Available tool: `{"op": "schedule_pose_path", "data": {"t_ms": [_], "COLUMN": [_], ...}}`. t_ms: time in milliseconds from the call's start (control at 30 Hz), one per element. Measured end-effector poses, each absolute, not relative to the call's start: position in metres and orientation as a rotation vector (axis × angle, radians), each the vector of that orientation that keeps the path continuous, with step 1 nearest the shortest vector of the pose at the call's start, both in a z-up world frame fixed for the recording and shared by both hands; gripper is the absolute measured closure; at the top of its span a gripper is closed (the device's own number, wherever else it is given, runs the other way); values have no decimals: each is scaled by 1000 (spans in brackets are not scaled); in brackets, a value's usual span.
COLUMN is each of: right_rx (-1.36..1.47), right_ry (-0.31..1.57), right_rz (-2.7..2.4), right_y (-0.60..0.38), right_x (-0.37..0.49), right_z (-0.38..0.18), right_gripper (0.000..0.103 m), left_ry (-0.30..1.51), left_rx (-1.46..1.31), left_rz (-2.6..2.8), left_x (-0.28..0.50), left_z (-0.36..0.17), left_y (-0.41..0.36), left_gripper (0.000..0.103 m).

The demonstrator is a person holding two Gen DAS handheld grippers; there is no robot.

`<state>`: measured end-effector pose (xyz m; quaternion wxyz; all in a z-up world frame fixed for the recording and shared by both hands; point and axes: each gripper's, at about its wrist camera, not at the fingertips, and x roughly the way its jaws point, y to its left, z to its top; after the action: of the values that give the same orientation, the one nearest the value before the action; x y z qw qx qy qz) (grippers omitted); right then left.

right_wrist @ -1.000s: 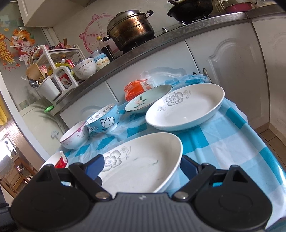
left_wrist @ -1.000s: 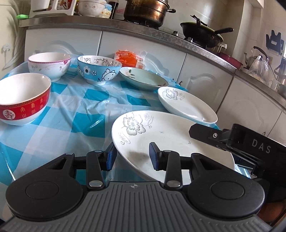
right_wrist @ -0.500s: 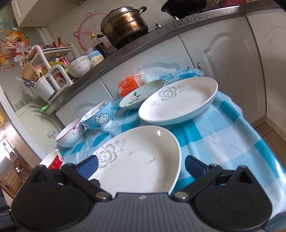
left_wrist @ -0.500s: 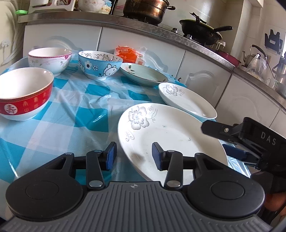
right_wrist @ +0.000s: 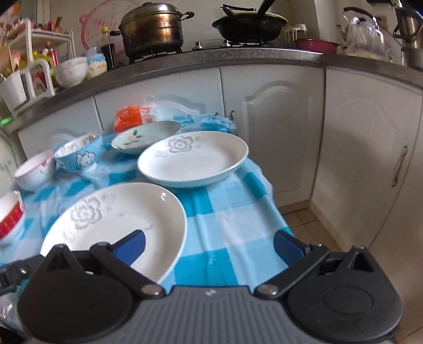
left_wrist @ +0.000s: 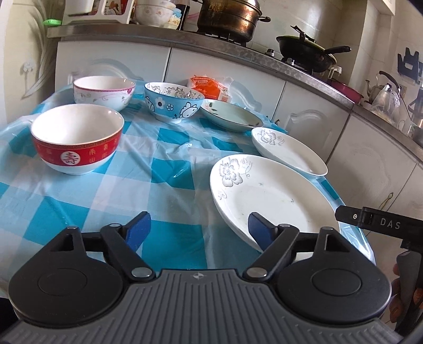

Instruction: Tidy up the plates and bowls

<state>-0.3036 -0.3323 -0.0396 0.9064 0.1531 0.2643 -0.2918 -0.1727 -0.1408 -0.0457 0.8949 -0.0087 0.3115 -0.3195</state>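
Observation:
A large white flower plate [left_wrist: 272,195] [right_wrist: 116,219] lies at the table's near right. Behind it lie a smaller white flower plate [left_wrist: 288,150] [right_wrist: 195,158] and a pale green dish [left_wrist: 232,116] [right_wrist: 145,136]. A red bowl [left_wrist: 76,137] [right_wrist: 10,217], a pink-trimmed white bowl [left_wrist: 104,91] [right_wrist: 34,170] and a blue cartoon bowl [left_wrist: 174,102] [right_wrist: 79,153] stand to the left. My left gripper [left_wrist: 199,229] is open and empty, its right finger over the large plate's near rim. My right gripper [right_wrist: 210,244] is open and empty at that plate's right edge.
The table has a blue-and-white checked cloth [left_wrist: 158,174]; its right edge [right_wrist: 269,190] drops to the floor. An orange packet [left_wrist: 208,86] lies at the back. White cabinets [right_wrist: 277,119] and a counter with pot [right_wrist: 153,26] and wok [right_wrist: 251,23] stand behind.
My left gripper has opened wide and let go of the large plate's rim, which now lies flat. My right gripper has swung rightward, still open.

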Motion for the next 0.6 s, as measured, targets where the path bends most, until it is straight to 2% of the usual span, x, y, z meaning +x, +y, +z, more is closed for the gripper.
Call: {"op": "schedule_pose_path", "data": {"t_ms": [133, 400, 600], "right_rx": [309, 285, 370], "right_ry": [543, 556, 487], "right_rz": [-619, -614, -575], "right_y": [-325, -303, -297], "right_x": [-318, -344, -366], "right_z": [-40, -39, -28], "right_gripper": [1, 1, 1], "left_ry": [647, 551, 515], "left_rx": [-4, 38, 63], "left_rz": [-648, -563, -558], "left_x": [-178, -196, -211], "left_z": [-42, -24, -6], "left_y": [-133, -118, -110], "left_gripper": [0, 0, 0]}}
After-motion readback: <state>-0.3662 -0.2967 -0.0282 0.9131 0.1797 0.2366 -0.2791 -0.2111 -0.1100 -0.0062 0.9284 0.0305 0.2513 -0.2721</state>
